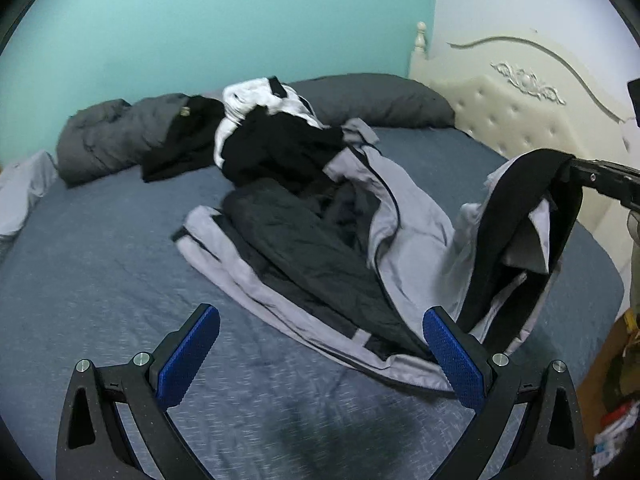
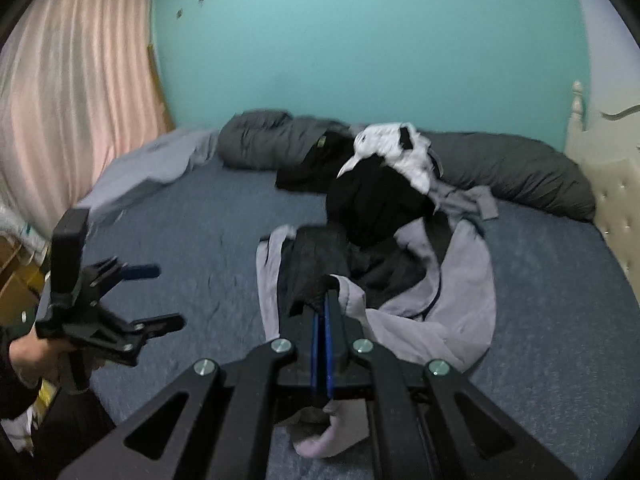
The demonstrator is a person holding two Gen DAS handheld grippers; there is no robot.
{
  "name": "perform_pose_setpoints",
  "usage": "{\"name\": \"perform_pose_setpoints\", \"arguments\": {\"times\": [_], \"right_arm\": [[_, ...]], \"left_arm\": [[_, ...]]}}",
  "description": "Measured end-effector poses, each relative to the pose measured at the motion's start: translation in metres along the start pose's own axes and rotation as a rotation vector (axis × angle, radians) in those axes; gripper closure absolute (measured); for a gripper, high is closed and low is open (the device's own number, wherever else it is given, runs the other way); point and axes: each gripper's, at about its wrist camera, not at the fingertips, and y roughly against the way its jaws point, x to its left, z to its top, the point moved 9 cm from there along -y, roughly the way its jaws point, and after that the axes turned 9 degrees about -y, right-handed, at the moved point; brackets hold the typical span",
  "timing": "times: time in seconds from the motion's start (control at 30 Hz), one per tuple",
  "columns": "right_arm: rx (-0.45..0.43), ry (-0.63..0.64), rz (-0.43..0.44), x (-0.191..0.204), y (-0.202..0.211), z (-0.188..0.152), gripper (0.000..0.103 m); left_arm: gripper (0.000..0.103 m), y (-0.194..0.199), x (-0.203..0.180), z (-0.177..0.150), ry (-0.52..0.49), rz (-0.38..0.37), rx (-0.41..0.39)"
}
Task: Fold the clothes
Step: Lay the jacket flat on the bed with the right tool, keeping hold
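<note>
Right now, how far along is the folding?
Done: nothing looks folded. The black and white clothes lie in a heap on the bed. In hand: the right claw is shut on an edge of the grey and black jacket, lifting it. The left claw is open, holding nothing. Left: the jacket and the whole heap.

Place: a home bedroom
Signs: bed (image 1: pixel 100 248) with tufted headboard (image 1: pixel 516 116), grey pillows (image 1: pixel 384 100), pink curtain (image 2: pixel 72 92)
</note>
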Motion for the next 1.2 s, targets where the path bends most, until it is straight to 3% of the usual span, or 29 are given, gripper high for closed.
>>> {"name": "perform_pose_setpoints", "arguments": {"times": [0.27, 0.4, 0.53, 0.67, 0.77, 0.83, 0.87, 1.07, 1.2], "right_arm": [[0.074, 0.01, 0.006, -0.007, -0.03, -0.024, 0.1], [0.152, 0.004, -0.032, -0.016, -0.07, -0.038, 0.1], [0.197, -0.012, -0.026, -0.014, -0.104, -0.049, 0.099], [0.255, -0.002, -0.061, -0.019, -0.123, -0.063, 0.096], [0.243, -0.008, -0.105, -0.03, -0.122, -0.064, 0.08], [0.209, -0.041, -0.114, -0.039, -0.112, -0.059, 0.058], [0.202, -0.053, -0.11, -0.041, -0.107, -0.057, 0.055], [0.208, -0.039, -0.152, -0.051, -0.08, -0.064, 0.05], [0.198, -0.072, -0.136, -0.056, -0.071, -0.065, 0.049]], "left_arm": [[0.0, -0.023, -0.004, -0.015, 0.054, -0.019, 0.009], [0.0, -0.029, 0.002, -0.03, 0.106, -0.035, 0.03], [0.0, -0.038, -0.003, -0.043, 0.065, -0.04, 0.048], [0.0, -0.052, -0.001, -0.055, 0.107, -0.061, 0.08], [0.0, -0.063, -0.006, -0.062, 0.137, -0.086, 0.101], [0.0, -0.068, -0.013, -0.065, 0.138, -0.109, 0.108], [0.0, -0.07, -0.018, -0.065, 0.134, -0.117, 0.108], [0.0, -0.073, -0.044, -0.056, 0.152, -0.17, 0.079], [0.0, -0.075, -0.062, -0.049, 0.145, -0.193, 0.076]]}}
